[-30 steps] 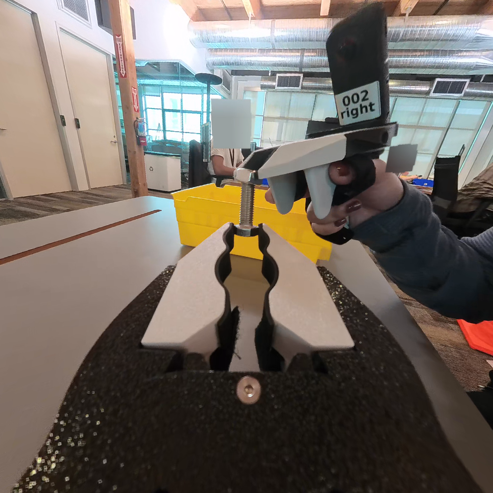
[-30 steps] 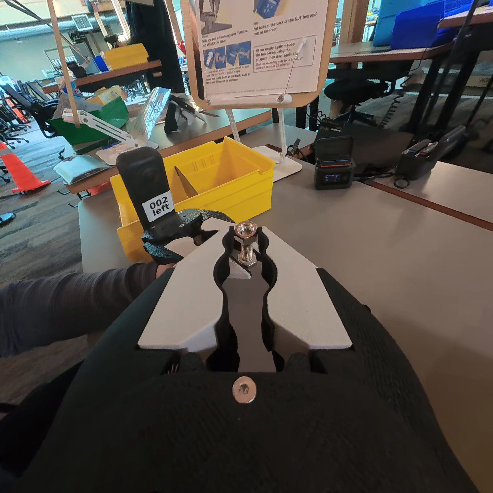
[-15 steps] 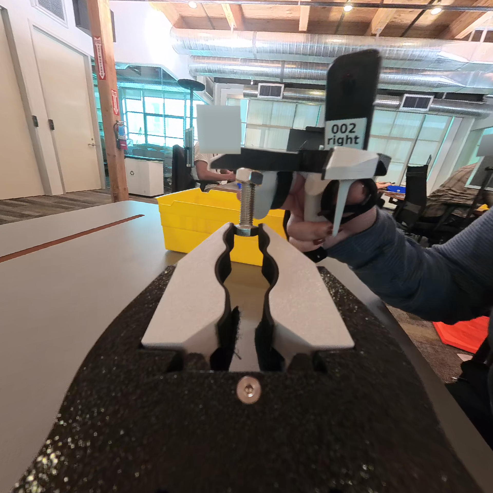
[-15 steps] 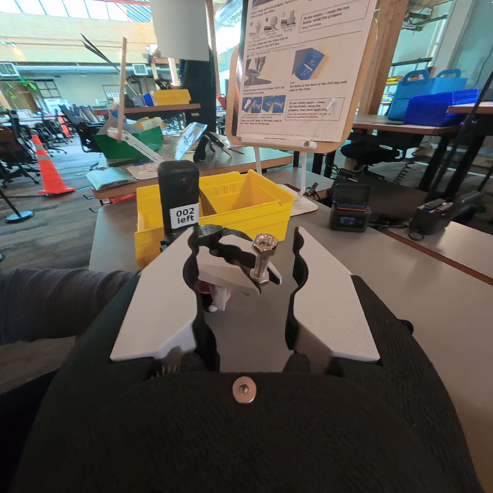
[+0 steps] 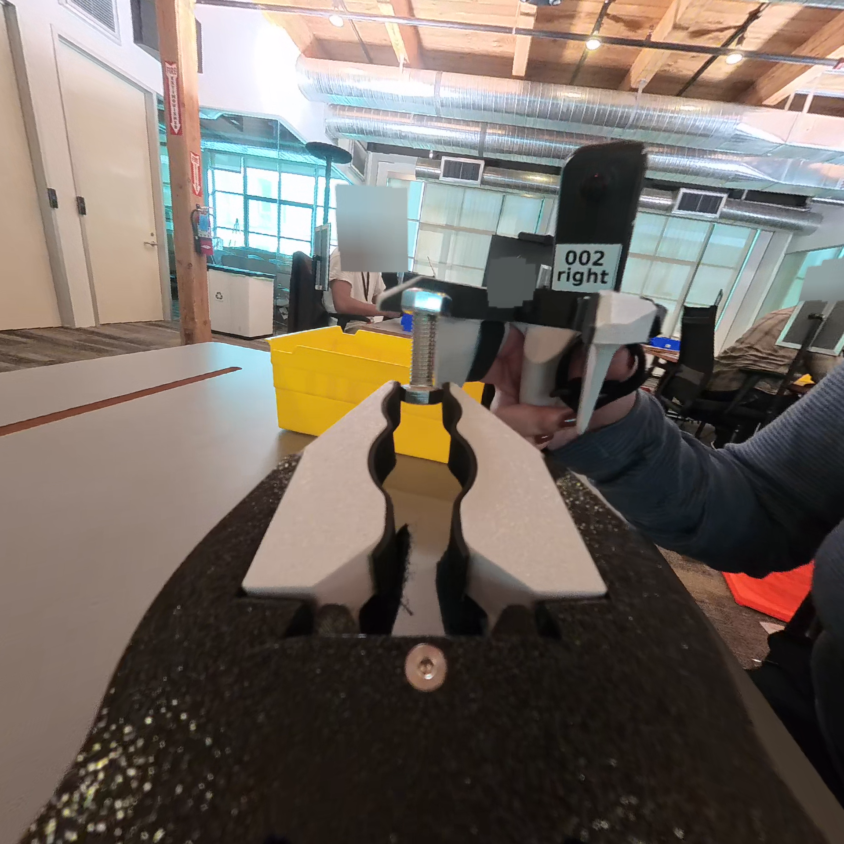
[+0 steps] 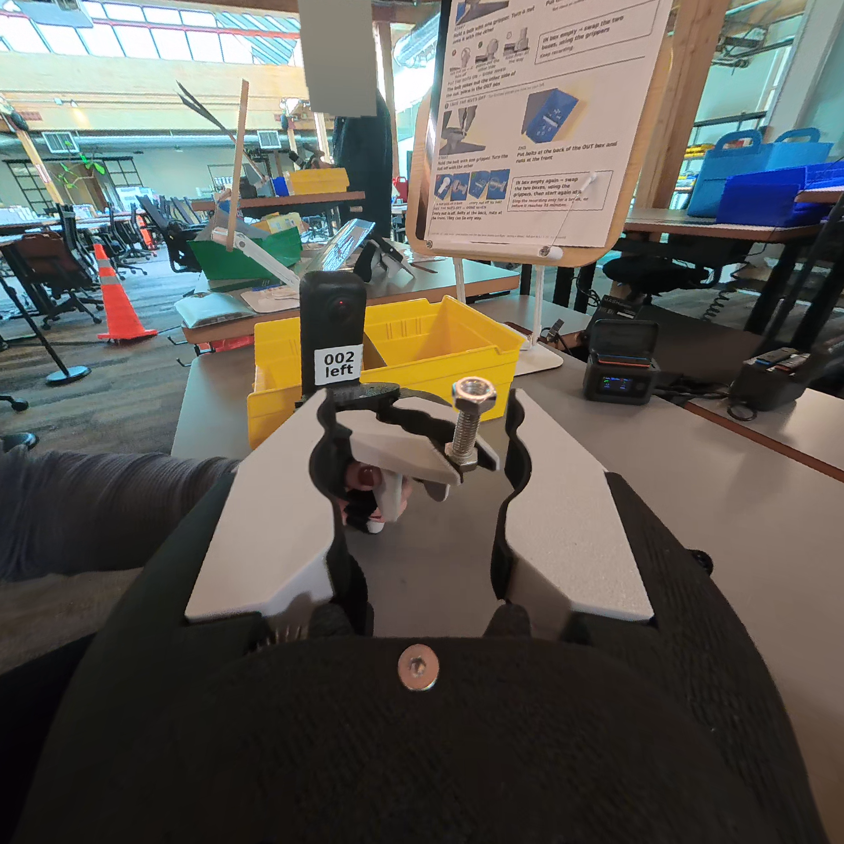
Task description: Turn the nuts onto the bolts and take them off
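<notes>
While the head of the upright silver threaded steel bolt (image 5: 424, 354) is clamped between the closed white fingertips of the left tool (image 5: 422, 396), the silver hexagonal steel nut (image 6: 473, 393) sits at the very top of the thread, and the step in hand is judged to be turning that nut, though its direction cannot be told. In the right wrist view the right tool (image 6: 420, 422) is seen spread wide, its fingers on either side of the bolt and touching nothing. The next move is judged to call for the right tool to be closed squarely on the flats of the nut and rotated while the bolt is kept steady. Just beyond, a yellow plastic divided bin (image 6: 456, 361) stands on the grey worktop (image 6: 685, 479).
</notes>
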{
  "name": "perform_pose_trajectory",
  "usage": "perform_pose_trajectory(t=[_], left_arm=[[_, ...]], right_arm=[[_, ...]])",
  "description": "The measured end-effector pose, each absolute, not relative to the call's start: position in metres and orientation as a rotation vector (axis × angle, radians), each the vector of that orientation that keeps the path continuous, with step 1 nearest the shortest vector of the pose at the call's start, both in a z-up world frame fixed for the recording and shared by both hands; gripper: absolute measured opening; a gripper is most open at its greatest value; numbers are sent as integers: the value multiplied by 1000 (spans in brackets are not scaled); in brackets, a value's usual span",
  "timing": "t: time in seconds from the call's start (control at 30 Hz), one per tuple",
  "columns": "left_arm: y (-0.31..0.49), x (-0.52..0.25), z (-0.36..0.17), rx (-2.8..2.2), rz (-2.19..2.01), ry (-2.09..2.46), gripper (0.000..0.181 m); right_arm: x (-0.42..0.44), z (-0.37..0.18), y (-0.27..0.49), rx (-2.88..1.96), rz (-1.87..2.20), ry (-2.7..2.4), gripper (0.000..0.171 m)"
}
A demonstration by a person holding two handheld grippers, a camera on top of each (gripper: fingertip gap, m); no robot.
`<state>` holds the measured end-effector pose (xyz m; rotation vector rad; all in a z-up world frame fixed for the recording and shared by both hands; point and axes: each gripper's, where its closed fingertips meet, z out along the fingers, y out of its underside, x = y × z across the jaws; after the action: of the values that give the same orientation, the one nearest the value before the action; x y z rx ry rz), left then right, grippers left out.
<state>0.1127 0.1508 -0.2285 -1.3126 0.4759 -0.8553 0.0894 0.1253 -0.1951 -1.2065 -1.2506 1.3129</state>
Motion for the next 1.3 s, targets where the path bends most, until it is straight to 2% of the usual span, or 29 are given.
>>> perform_pose_trajectory(t=[1.17,1.3], left_arm=[[153,106,-227,-1308,-947,418,16],[149,120,-231,-1329,-949,491,16]], right_arm=[[86,-192,124,-1171,1358,-1201,75],[81,-193,128,-1183,1338,-1200,68]])
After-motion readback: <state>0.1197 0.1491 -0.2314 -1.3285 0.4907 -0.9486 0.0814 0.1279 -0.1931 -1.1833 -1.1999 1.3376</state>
